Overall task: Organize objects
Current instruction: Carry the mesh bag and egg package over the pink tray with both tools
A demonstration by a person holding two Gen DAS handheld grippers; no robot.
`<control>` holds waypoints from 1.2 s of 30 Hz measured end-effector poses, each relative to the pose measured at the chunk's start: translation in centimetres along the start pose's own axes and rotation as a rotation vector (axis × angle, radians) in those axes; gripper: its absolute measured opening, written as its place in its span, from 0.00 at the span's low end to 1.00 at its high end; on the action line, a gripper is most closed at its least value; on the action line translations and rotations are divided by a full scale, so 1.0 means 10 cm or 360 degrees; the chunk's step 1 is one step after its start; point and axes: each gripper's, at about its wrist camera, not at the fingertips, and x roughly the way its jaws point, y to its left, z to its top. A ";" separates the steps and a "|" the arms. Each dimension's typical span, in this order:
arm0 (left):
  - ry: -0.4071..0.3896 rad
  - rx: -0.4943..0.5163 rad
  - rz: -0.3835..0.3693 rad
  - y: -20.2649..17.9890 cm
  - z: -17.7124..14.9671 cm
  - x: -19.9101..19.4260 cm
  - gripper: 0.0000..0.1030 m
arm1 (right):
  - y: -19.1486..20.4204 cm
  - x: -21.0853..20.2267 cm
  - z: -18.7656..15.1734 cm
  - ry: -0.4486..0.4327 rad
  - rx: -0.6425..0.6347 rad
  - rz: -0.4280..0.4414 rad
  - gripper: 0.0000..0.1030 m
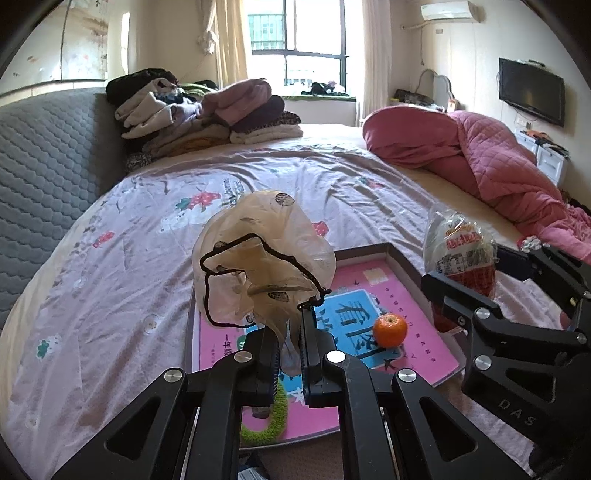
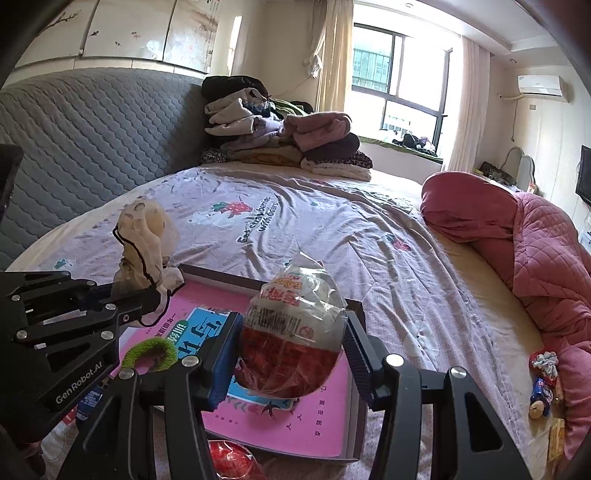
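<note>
Left tool point(image 1: 291, 350) clamps sheer cloth point(image 1: 258, 258); right tool point(image 2: 291, 354) grips snack pack point(image 2: 295, 332); bedsheet point(image 2: 258, 218) reads "with bears".

Bed point(image 1: 147, 229) has a lilac strawberry-print sheet, with a messy pile of folded clothes point(image 1: 199, 118) up by the grey quilted headboard point(image 1: 48, 158). Pink quilt point(image 1: 491, 158) bunched on the far side, TV point(image 1: 532, 90) on the wall, AC unit point(image 1: 447, 10) high up by the window point(image 1: 295, 37).

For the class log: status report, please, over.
Left gripper shut on sheer cloth. Right gripper shut on packaged snack. Both above tray; orange inside.
</note>
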 end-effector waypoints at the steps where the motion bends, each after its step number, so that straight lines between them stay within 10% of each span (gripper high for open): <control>1: 0.0005 0.0000 -0.0004 0.00 0.00 0.03 0.08 | 0.00 0.02 0.00 0.0001 -0.0003 -0.0003 0.52; 36: 0.0292 0.0070 -0.0048 -0.19 -0.37 0.79 0.09 | -0.20 0.52 -0.35 0.0277 -0.0007 -0.0064 0.52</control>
